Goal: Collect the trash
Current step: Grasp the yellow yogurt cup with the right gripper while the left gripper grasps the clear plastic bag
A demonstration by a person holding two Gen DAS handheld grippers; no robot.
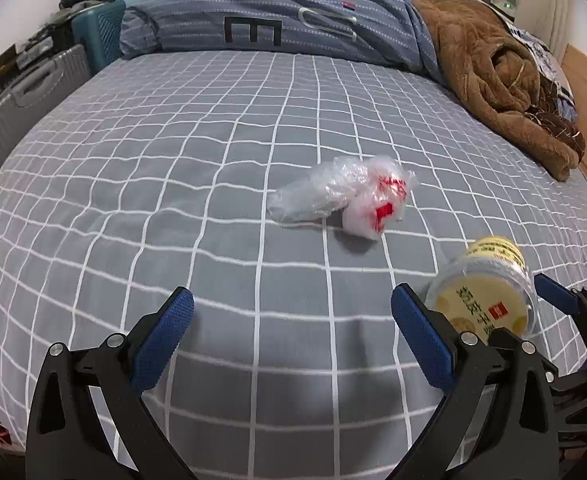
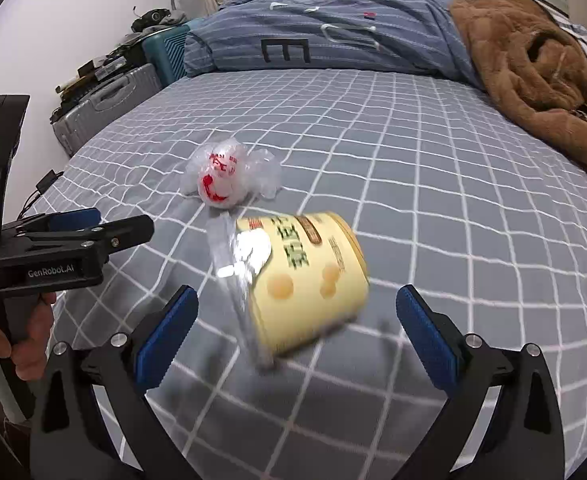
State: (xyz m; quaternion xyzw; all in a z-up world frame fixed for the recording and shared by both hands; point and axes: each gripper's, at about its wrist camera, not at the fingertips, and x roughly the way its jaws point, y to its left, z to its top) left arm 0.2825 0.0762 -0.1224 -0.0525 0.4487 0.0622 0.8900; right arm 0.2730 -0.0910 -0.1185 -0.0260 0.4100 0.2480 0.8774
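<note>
Bedding in a grey fabric crossed by white grid lines (image 1: pixel 213 208) fills the left wrist view. The left gripper (image 1: pixel 293 340) is seen low in the frame with its two blue-padded fingers spread wide apart and nothing between them. A crumpled clear plastic bag with red print (image 1: pixel 345 196) lies on the sheet ahead of the fingers, slightly right of centre and well apart from them. At the near right, a yellow paper cup (image 1: pixel 489 292) with a clear plastic wrap around it is seen, just beside the outer side of the left gripper's right finger; the right gripper (image 1: pixel 489 308) is partly visible around it, one blue pad showing on the cup's far right. A folded blue striped quilt (image 1: pixel 277 12) lies along the far edge of the bed, and a brown fleece blanket (image 1: pixel 493 80) is heaped at the far right. Suitcases (image 1: pixel 33 96) are stacked beside the bed at the far left.

From the right wrist view, the right gripper (image 2: pixel 297 332) is shown with its jaws wide open. The cup (image 2: pixel 309 280), tipped on its side and blurred, sits between the fingers without touching either pad; whether it rests on the sheet cannot be told. The plastic bag (image 2: pixel 229 178) lies just beyond it. At the left, the left gripper (image 2: pixel 105 220) is held by a hand (image 2: pixel 17 340).
</note>
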